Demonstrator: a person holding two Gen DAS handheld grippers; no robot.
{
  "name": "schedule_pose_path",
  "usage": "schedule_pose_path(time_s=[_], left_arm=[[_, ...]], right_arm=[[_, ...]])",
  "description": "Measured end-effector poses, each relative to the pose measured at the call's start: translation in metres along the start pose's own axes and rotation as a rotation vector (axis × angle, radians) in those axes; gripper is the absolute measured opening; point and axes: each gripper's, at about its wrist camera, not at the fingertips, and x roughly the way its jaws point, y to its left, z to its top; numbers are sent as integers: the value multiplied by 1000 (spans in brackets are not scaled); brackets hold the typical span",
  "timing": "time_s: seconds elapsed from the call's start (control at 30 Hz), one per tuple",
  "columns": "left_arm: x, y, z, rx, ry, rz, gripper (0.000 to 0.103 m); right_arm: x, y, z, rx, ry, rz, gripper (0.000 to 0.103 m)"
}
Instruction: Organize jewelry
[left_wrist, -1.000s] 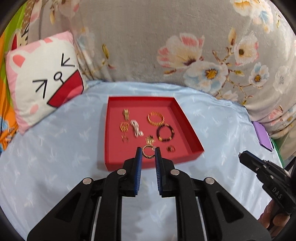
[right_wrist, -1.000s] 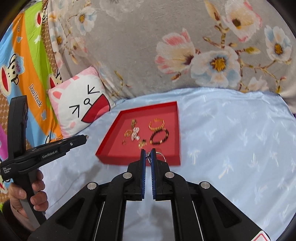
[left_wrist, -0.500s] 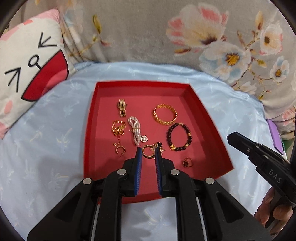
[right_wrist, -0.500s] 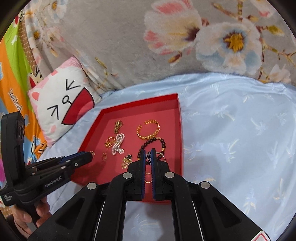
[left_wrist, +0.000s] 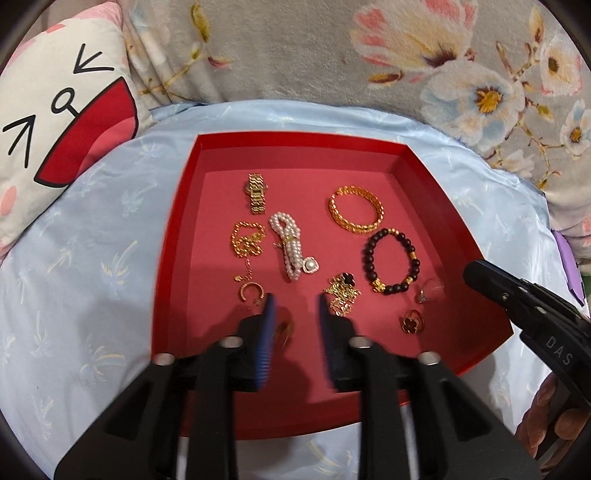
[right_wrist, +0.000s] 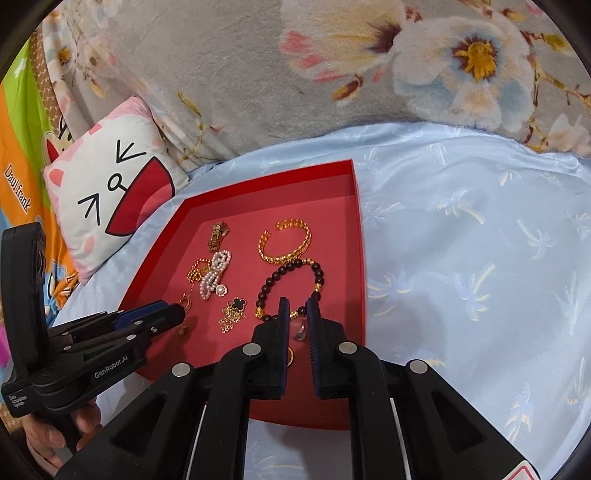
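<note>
Left wrist: left gripper (left_wrist: 295, 308) over the near part of the red tray (left_wrist: 177, 236), jaws opening, a small gold ring (left_wrist: 283, 330) lying loose between them on the tray floor (blurred). This view alone shows the flower ring (left_wrist: 410, 322) and the right gripper's tip (left_wrist: 480, 275). Right wrist: right gripper (right_wrist: 296, 312) jaws narrow and opening, a clear pendant (right_wrist: 298, 326) between them, contact unclear. Count: one gold bangle (right_wrist: 286, 242), one dark bead bracelet (right_wrist: 291, 284), one pearl strand (right_wrist: 214, 275), one watch (left_wrist: 256, 192).
</note>
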Motion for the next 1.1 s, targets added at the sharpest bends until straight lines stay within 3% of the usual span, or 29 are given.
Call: schedule_pose_path(time_s=[0.03,0.27,0.53,0.77,1.1], left_arm=[[-4,2,1,-6,-17,5,36],[-48,18,-4,-39,-101,26,36],[-85,30,-37,-85,-121,39,37],[-93,25,-66,-100,-114,48,37],[-83,6,-73,-65,-123,102,37]], right_arm=[[-4,0,1,0,-12,0,12],[-47,-3,-9,36,-76,20,25],[-87,10,-47,49,-98,1,38],[-99,29,-75,25,-108,-48,52],[-85,37,-83,15,-97,-76,54]])
